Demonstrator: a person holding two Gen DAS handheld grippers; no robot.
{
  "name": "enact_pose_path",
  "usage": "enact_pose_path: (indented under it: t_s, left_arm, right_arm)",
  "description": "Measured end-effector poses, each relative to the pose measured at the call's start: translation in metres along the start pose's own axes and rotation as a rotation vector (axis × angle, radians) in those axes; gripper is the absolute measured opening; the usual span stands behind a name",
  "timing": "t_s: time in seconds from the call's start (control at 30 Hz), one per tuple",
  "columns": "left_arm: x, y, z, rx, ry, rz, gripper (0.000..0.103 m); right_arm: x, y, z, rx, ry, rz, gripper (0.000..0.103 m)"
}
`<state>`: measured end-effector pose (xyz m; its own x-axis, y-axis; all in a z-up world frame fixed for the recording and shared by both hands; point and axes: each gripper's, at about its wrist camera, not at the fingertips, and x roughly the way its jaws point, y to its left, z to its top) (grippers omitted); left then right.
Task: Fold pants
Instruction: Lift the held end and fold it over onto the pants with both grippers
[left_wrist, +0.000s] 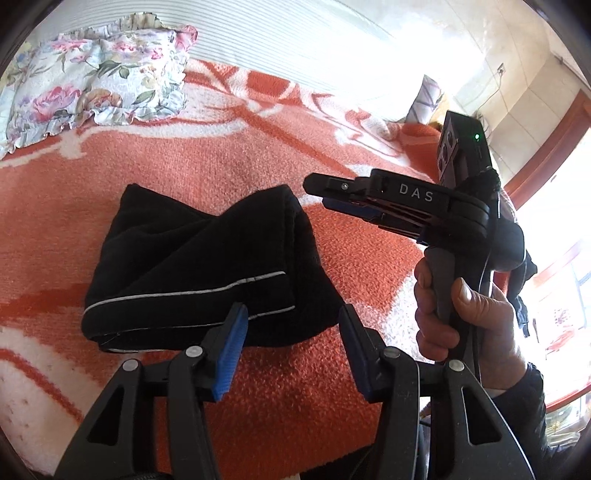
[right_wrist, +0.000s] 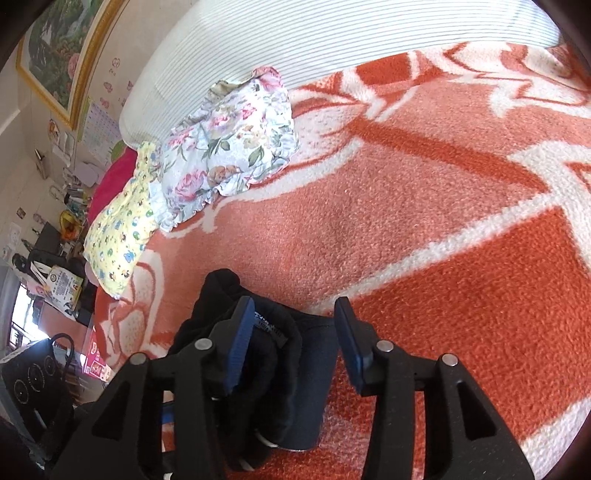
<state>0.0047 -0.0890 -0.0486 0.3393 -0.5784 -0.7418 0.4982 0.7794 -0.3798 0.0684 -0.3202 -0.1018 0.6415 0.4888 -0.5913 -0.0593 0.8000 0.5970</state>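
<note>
Black fleece pants (left_wrist: 199, 266) sit bundled on the orange-and-white blanket (left_wrist: 229, 162) — thick, soft, light, and likely to slump when lifted. You hold both grippers with jaws apart and empty: the left gripper (left_wrist: 291, 345) at the near edge, the right gripper (right_wrist: 295, 332) over the waistband. Pinch through all layers at the white-piped edge (left_wrist: 184, 293) — a shallow bite probably slips.

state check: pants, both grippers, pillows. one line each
pants: folded into a compact bundle, lying on the blanket, ungripped
left gripper: open, empty, just short of the pants
right gripper: open, empty, above the pants' edge
floral pillow: lying at the blanket's far edge
yellow pillow: lying beside the floral one
</note>
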Motion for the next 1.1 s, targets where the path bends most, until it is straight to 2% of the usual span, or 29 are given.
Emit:
enact_pose_path:
  t_s: [0.17,0.33,0.53,0.7,0.83,0.97,1.1]
  left_arm:
    - [-0.018,0.016,-0.001,-0.026,-0.034,0.004,0.053]
    - [-0.029,0.041,-0.002,-0.058,-0.061,0.055,0.053]
    - [-0.038,0.077,0.001,-0.127,-0.087,0.104,0.053]
    - [-0.036,0.096,0.005,-0.133,-0.087,0.149,0.053]
    - [-0.031,0.104,0.006,-0.140,-0.064,0.142,0.053]
    - [-0.030,0.090,0.001,-0.084,-0.061,0.106,0.053]
    - [-0.022,0.067,0.002,0.058,-0.072,0.132,0.054]
  right_arm:
    - [-0.010,0.008,-0.006,-0.002,-0.009,-0.011,0.047]
    - [-0.016,0.025,-0.015,-0.032,-0.021,-0.016,0.047]
    - [-0.019,0.060,-0.024,-0.084,-0.016,0.029,0.047]
    - [-0.003,0.074,-0.040,-0.127,0.050,-0.058,0.047]
    - [0.009,0.069,-0.042,-0.110,0.072,-0.098,0.047]
    - [0.004,0.057,-0.028,-0.032,0.047,-0.051,0.047]
    - [0.008,0.054,-0.016,0.019,0.074,-0.028,0.047]
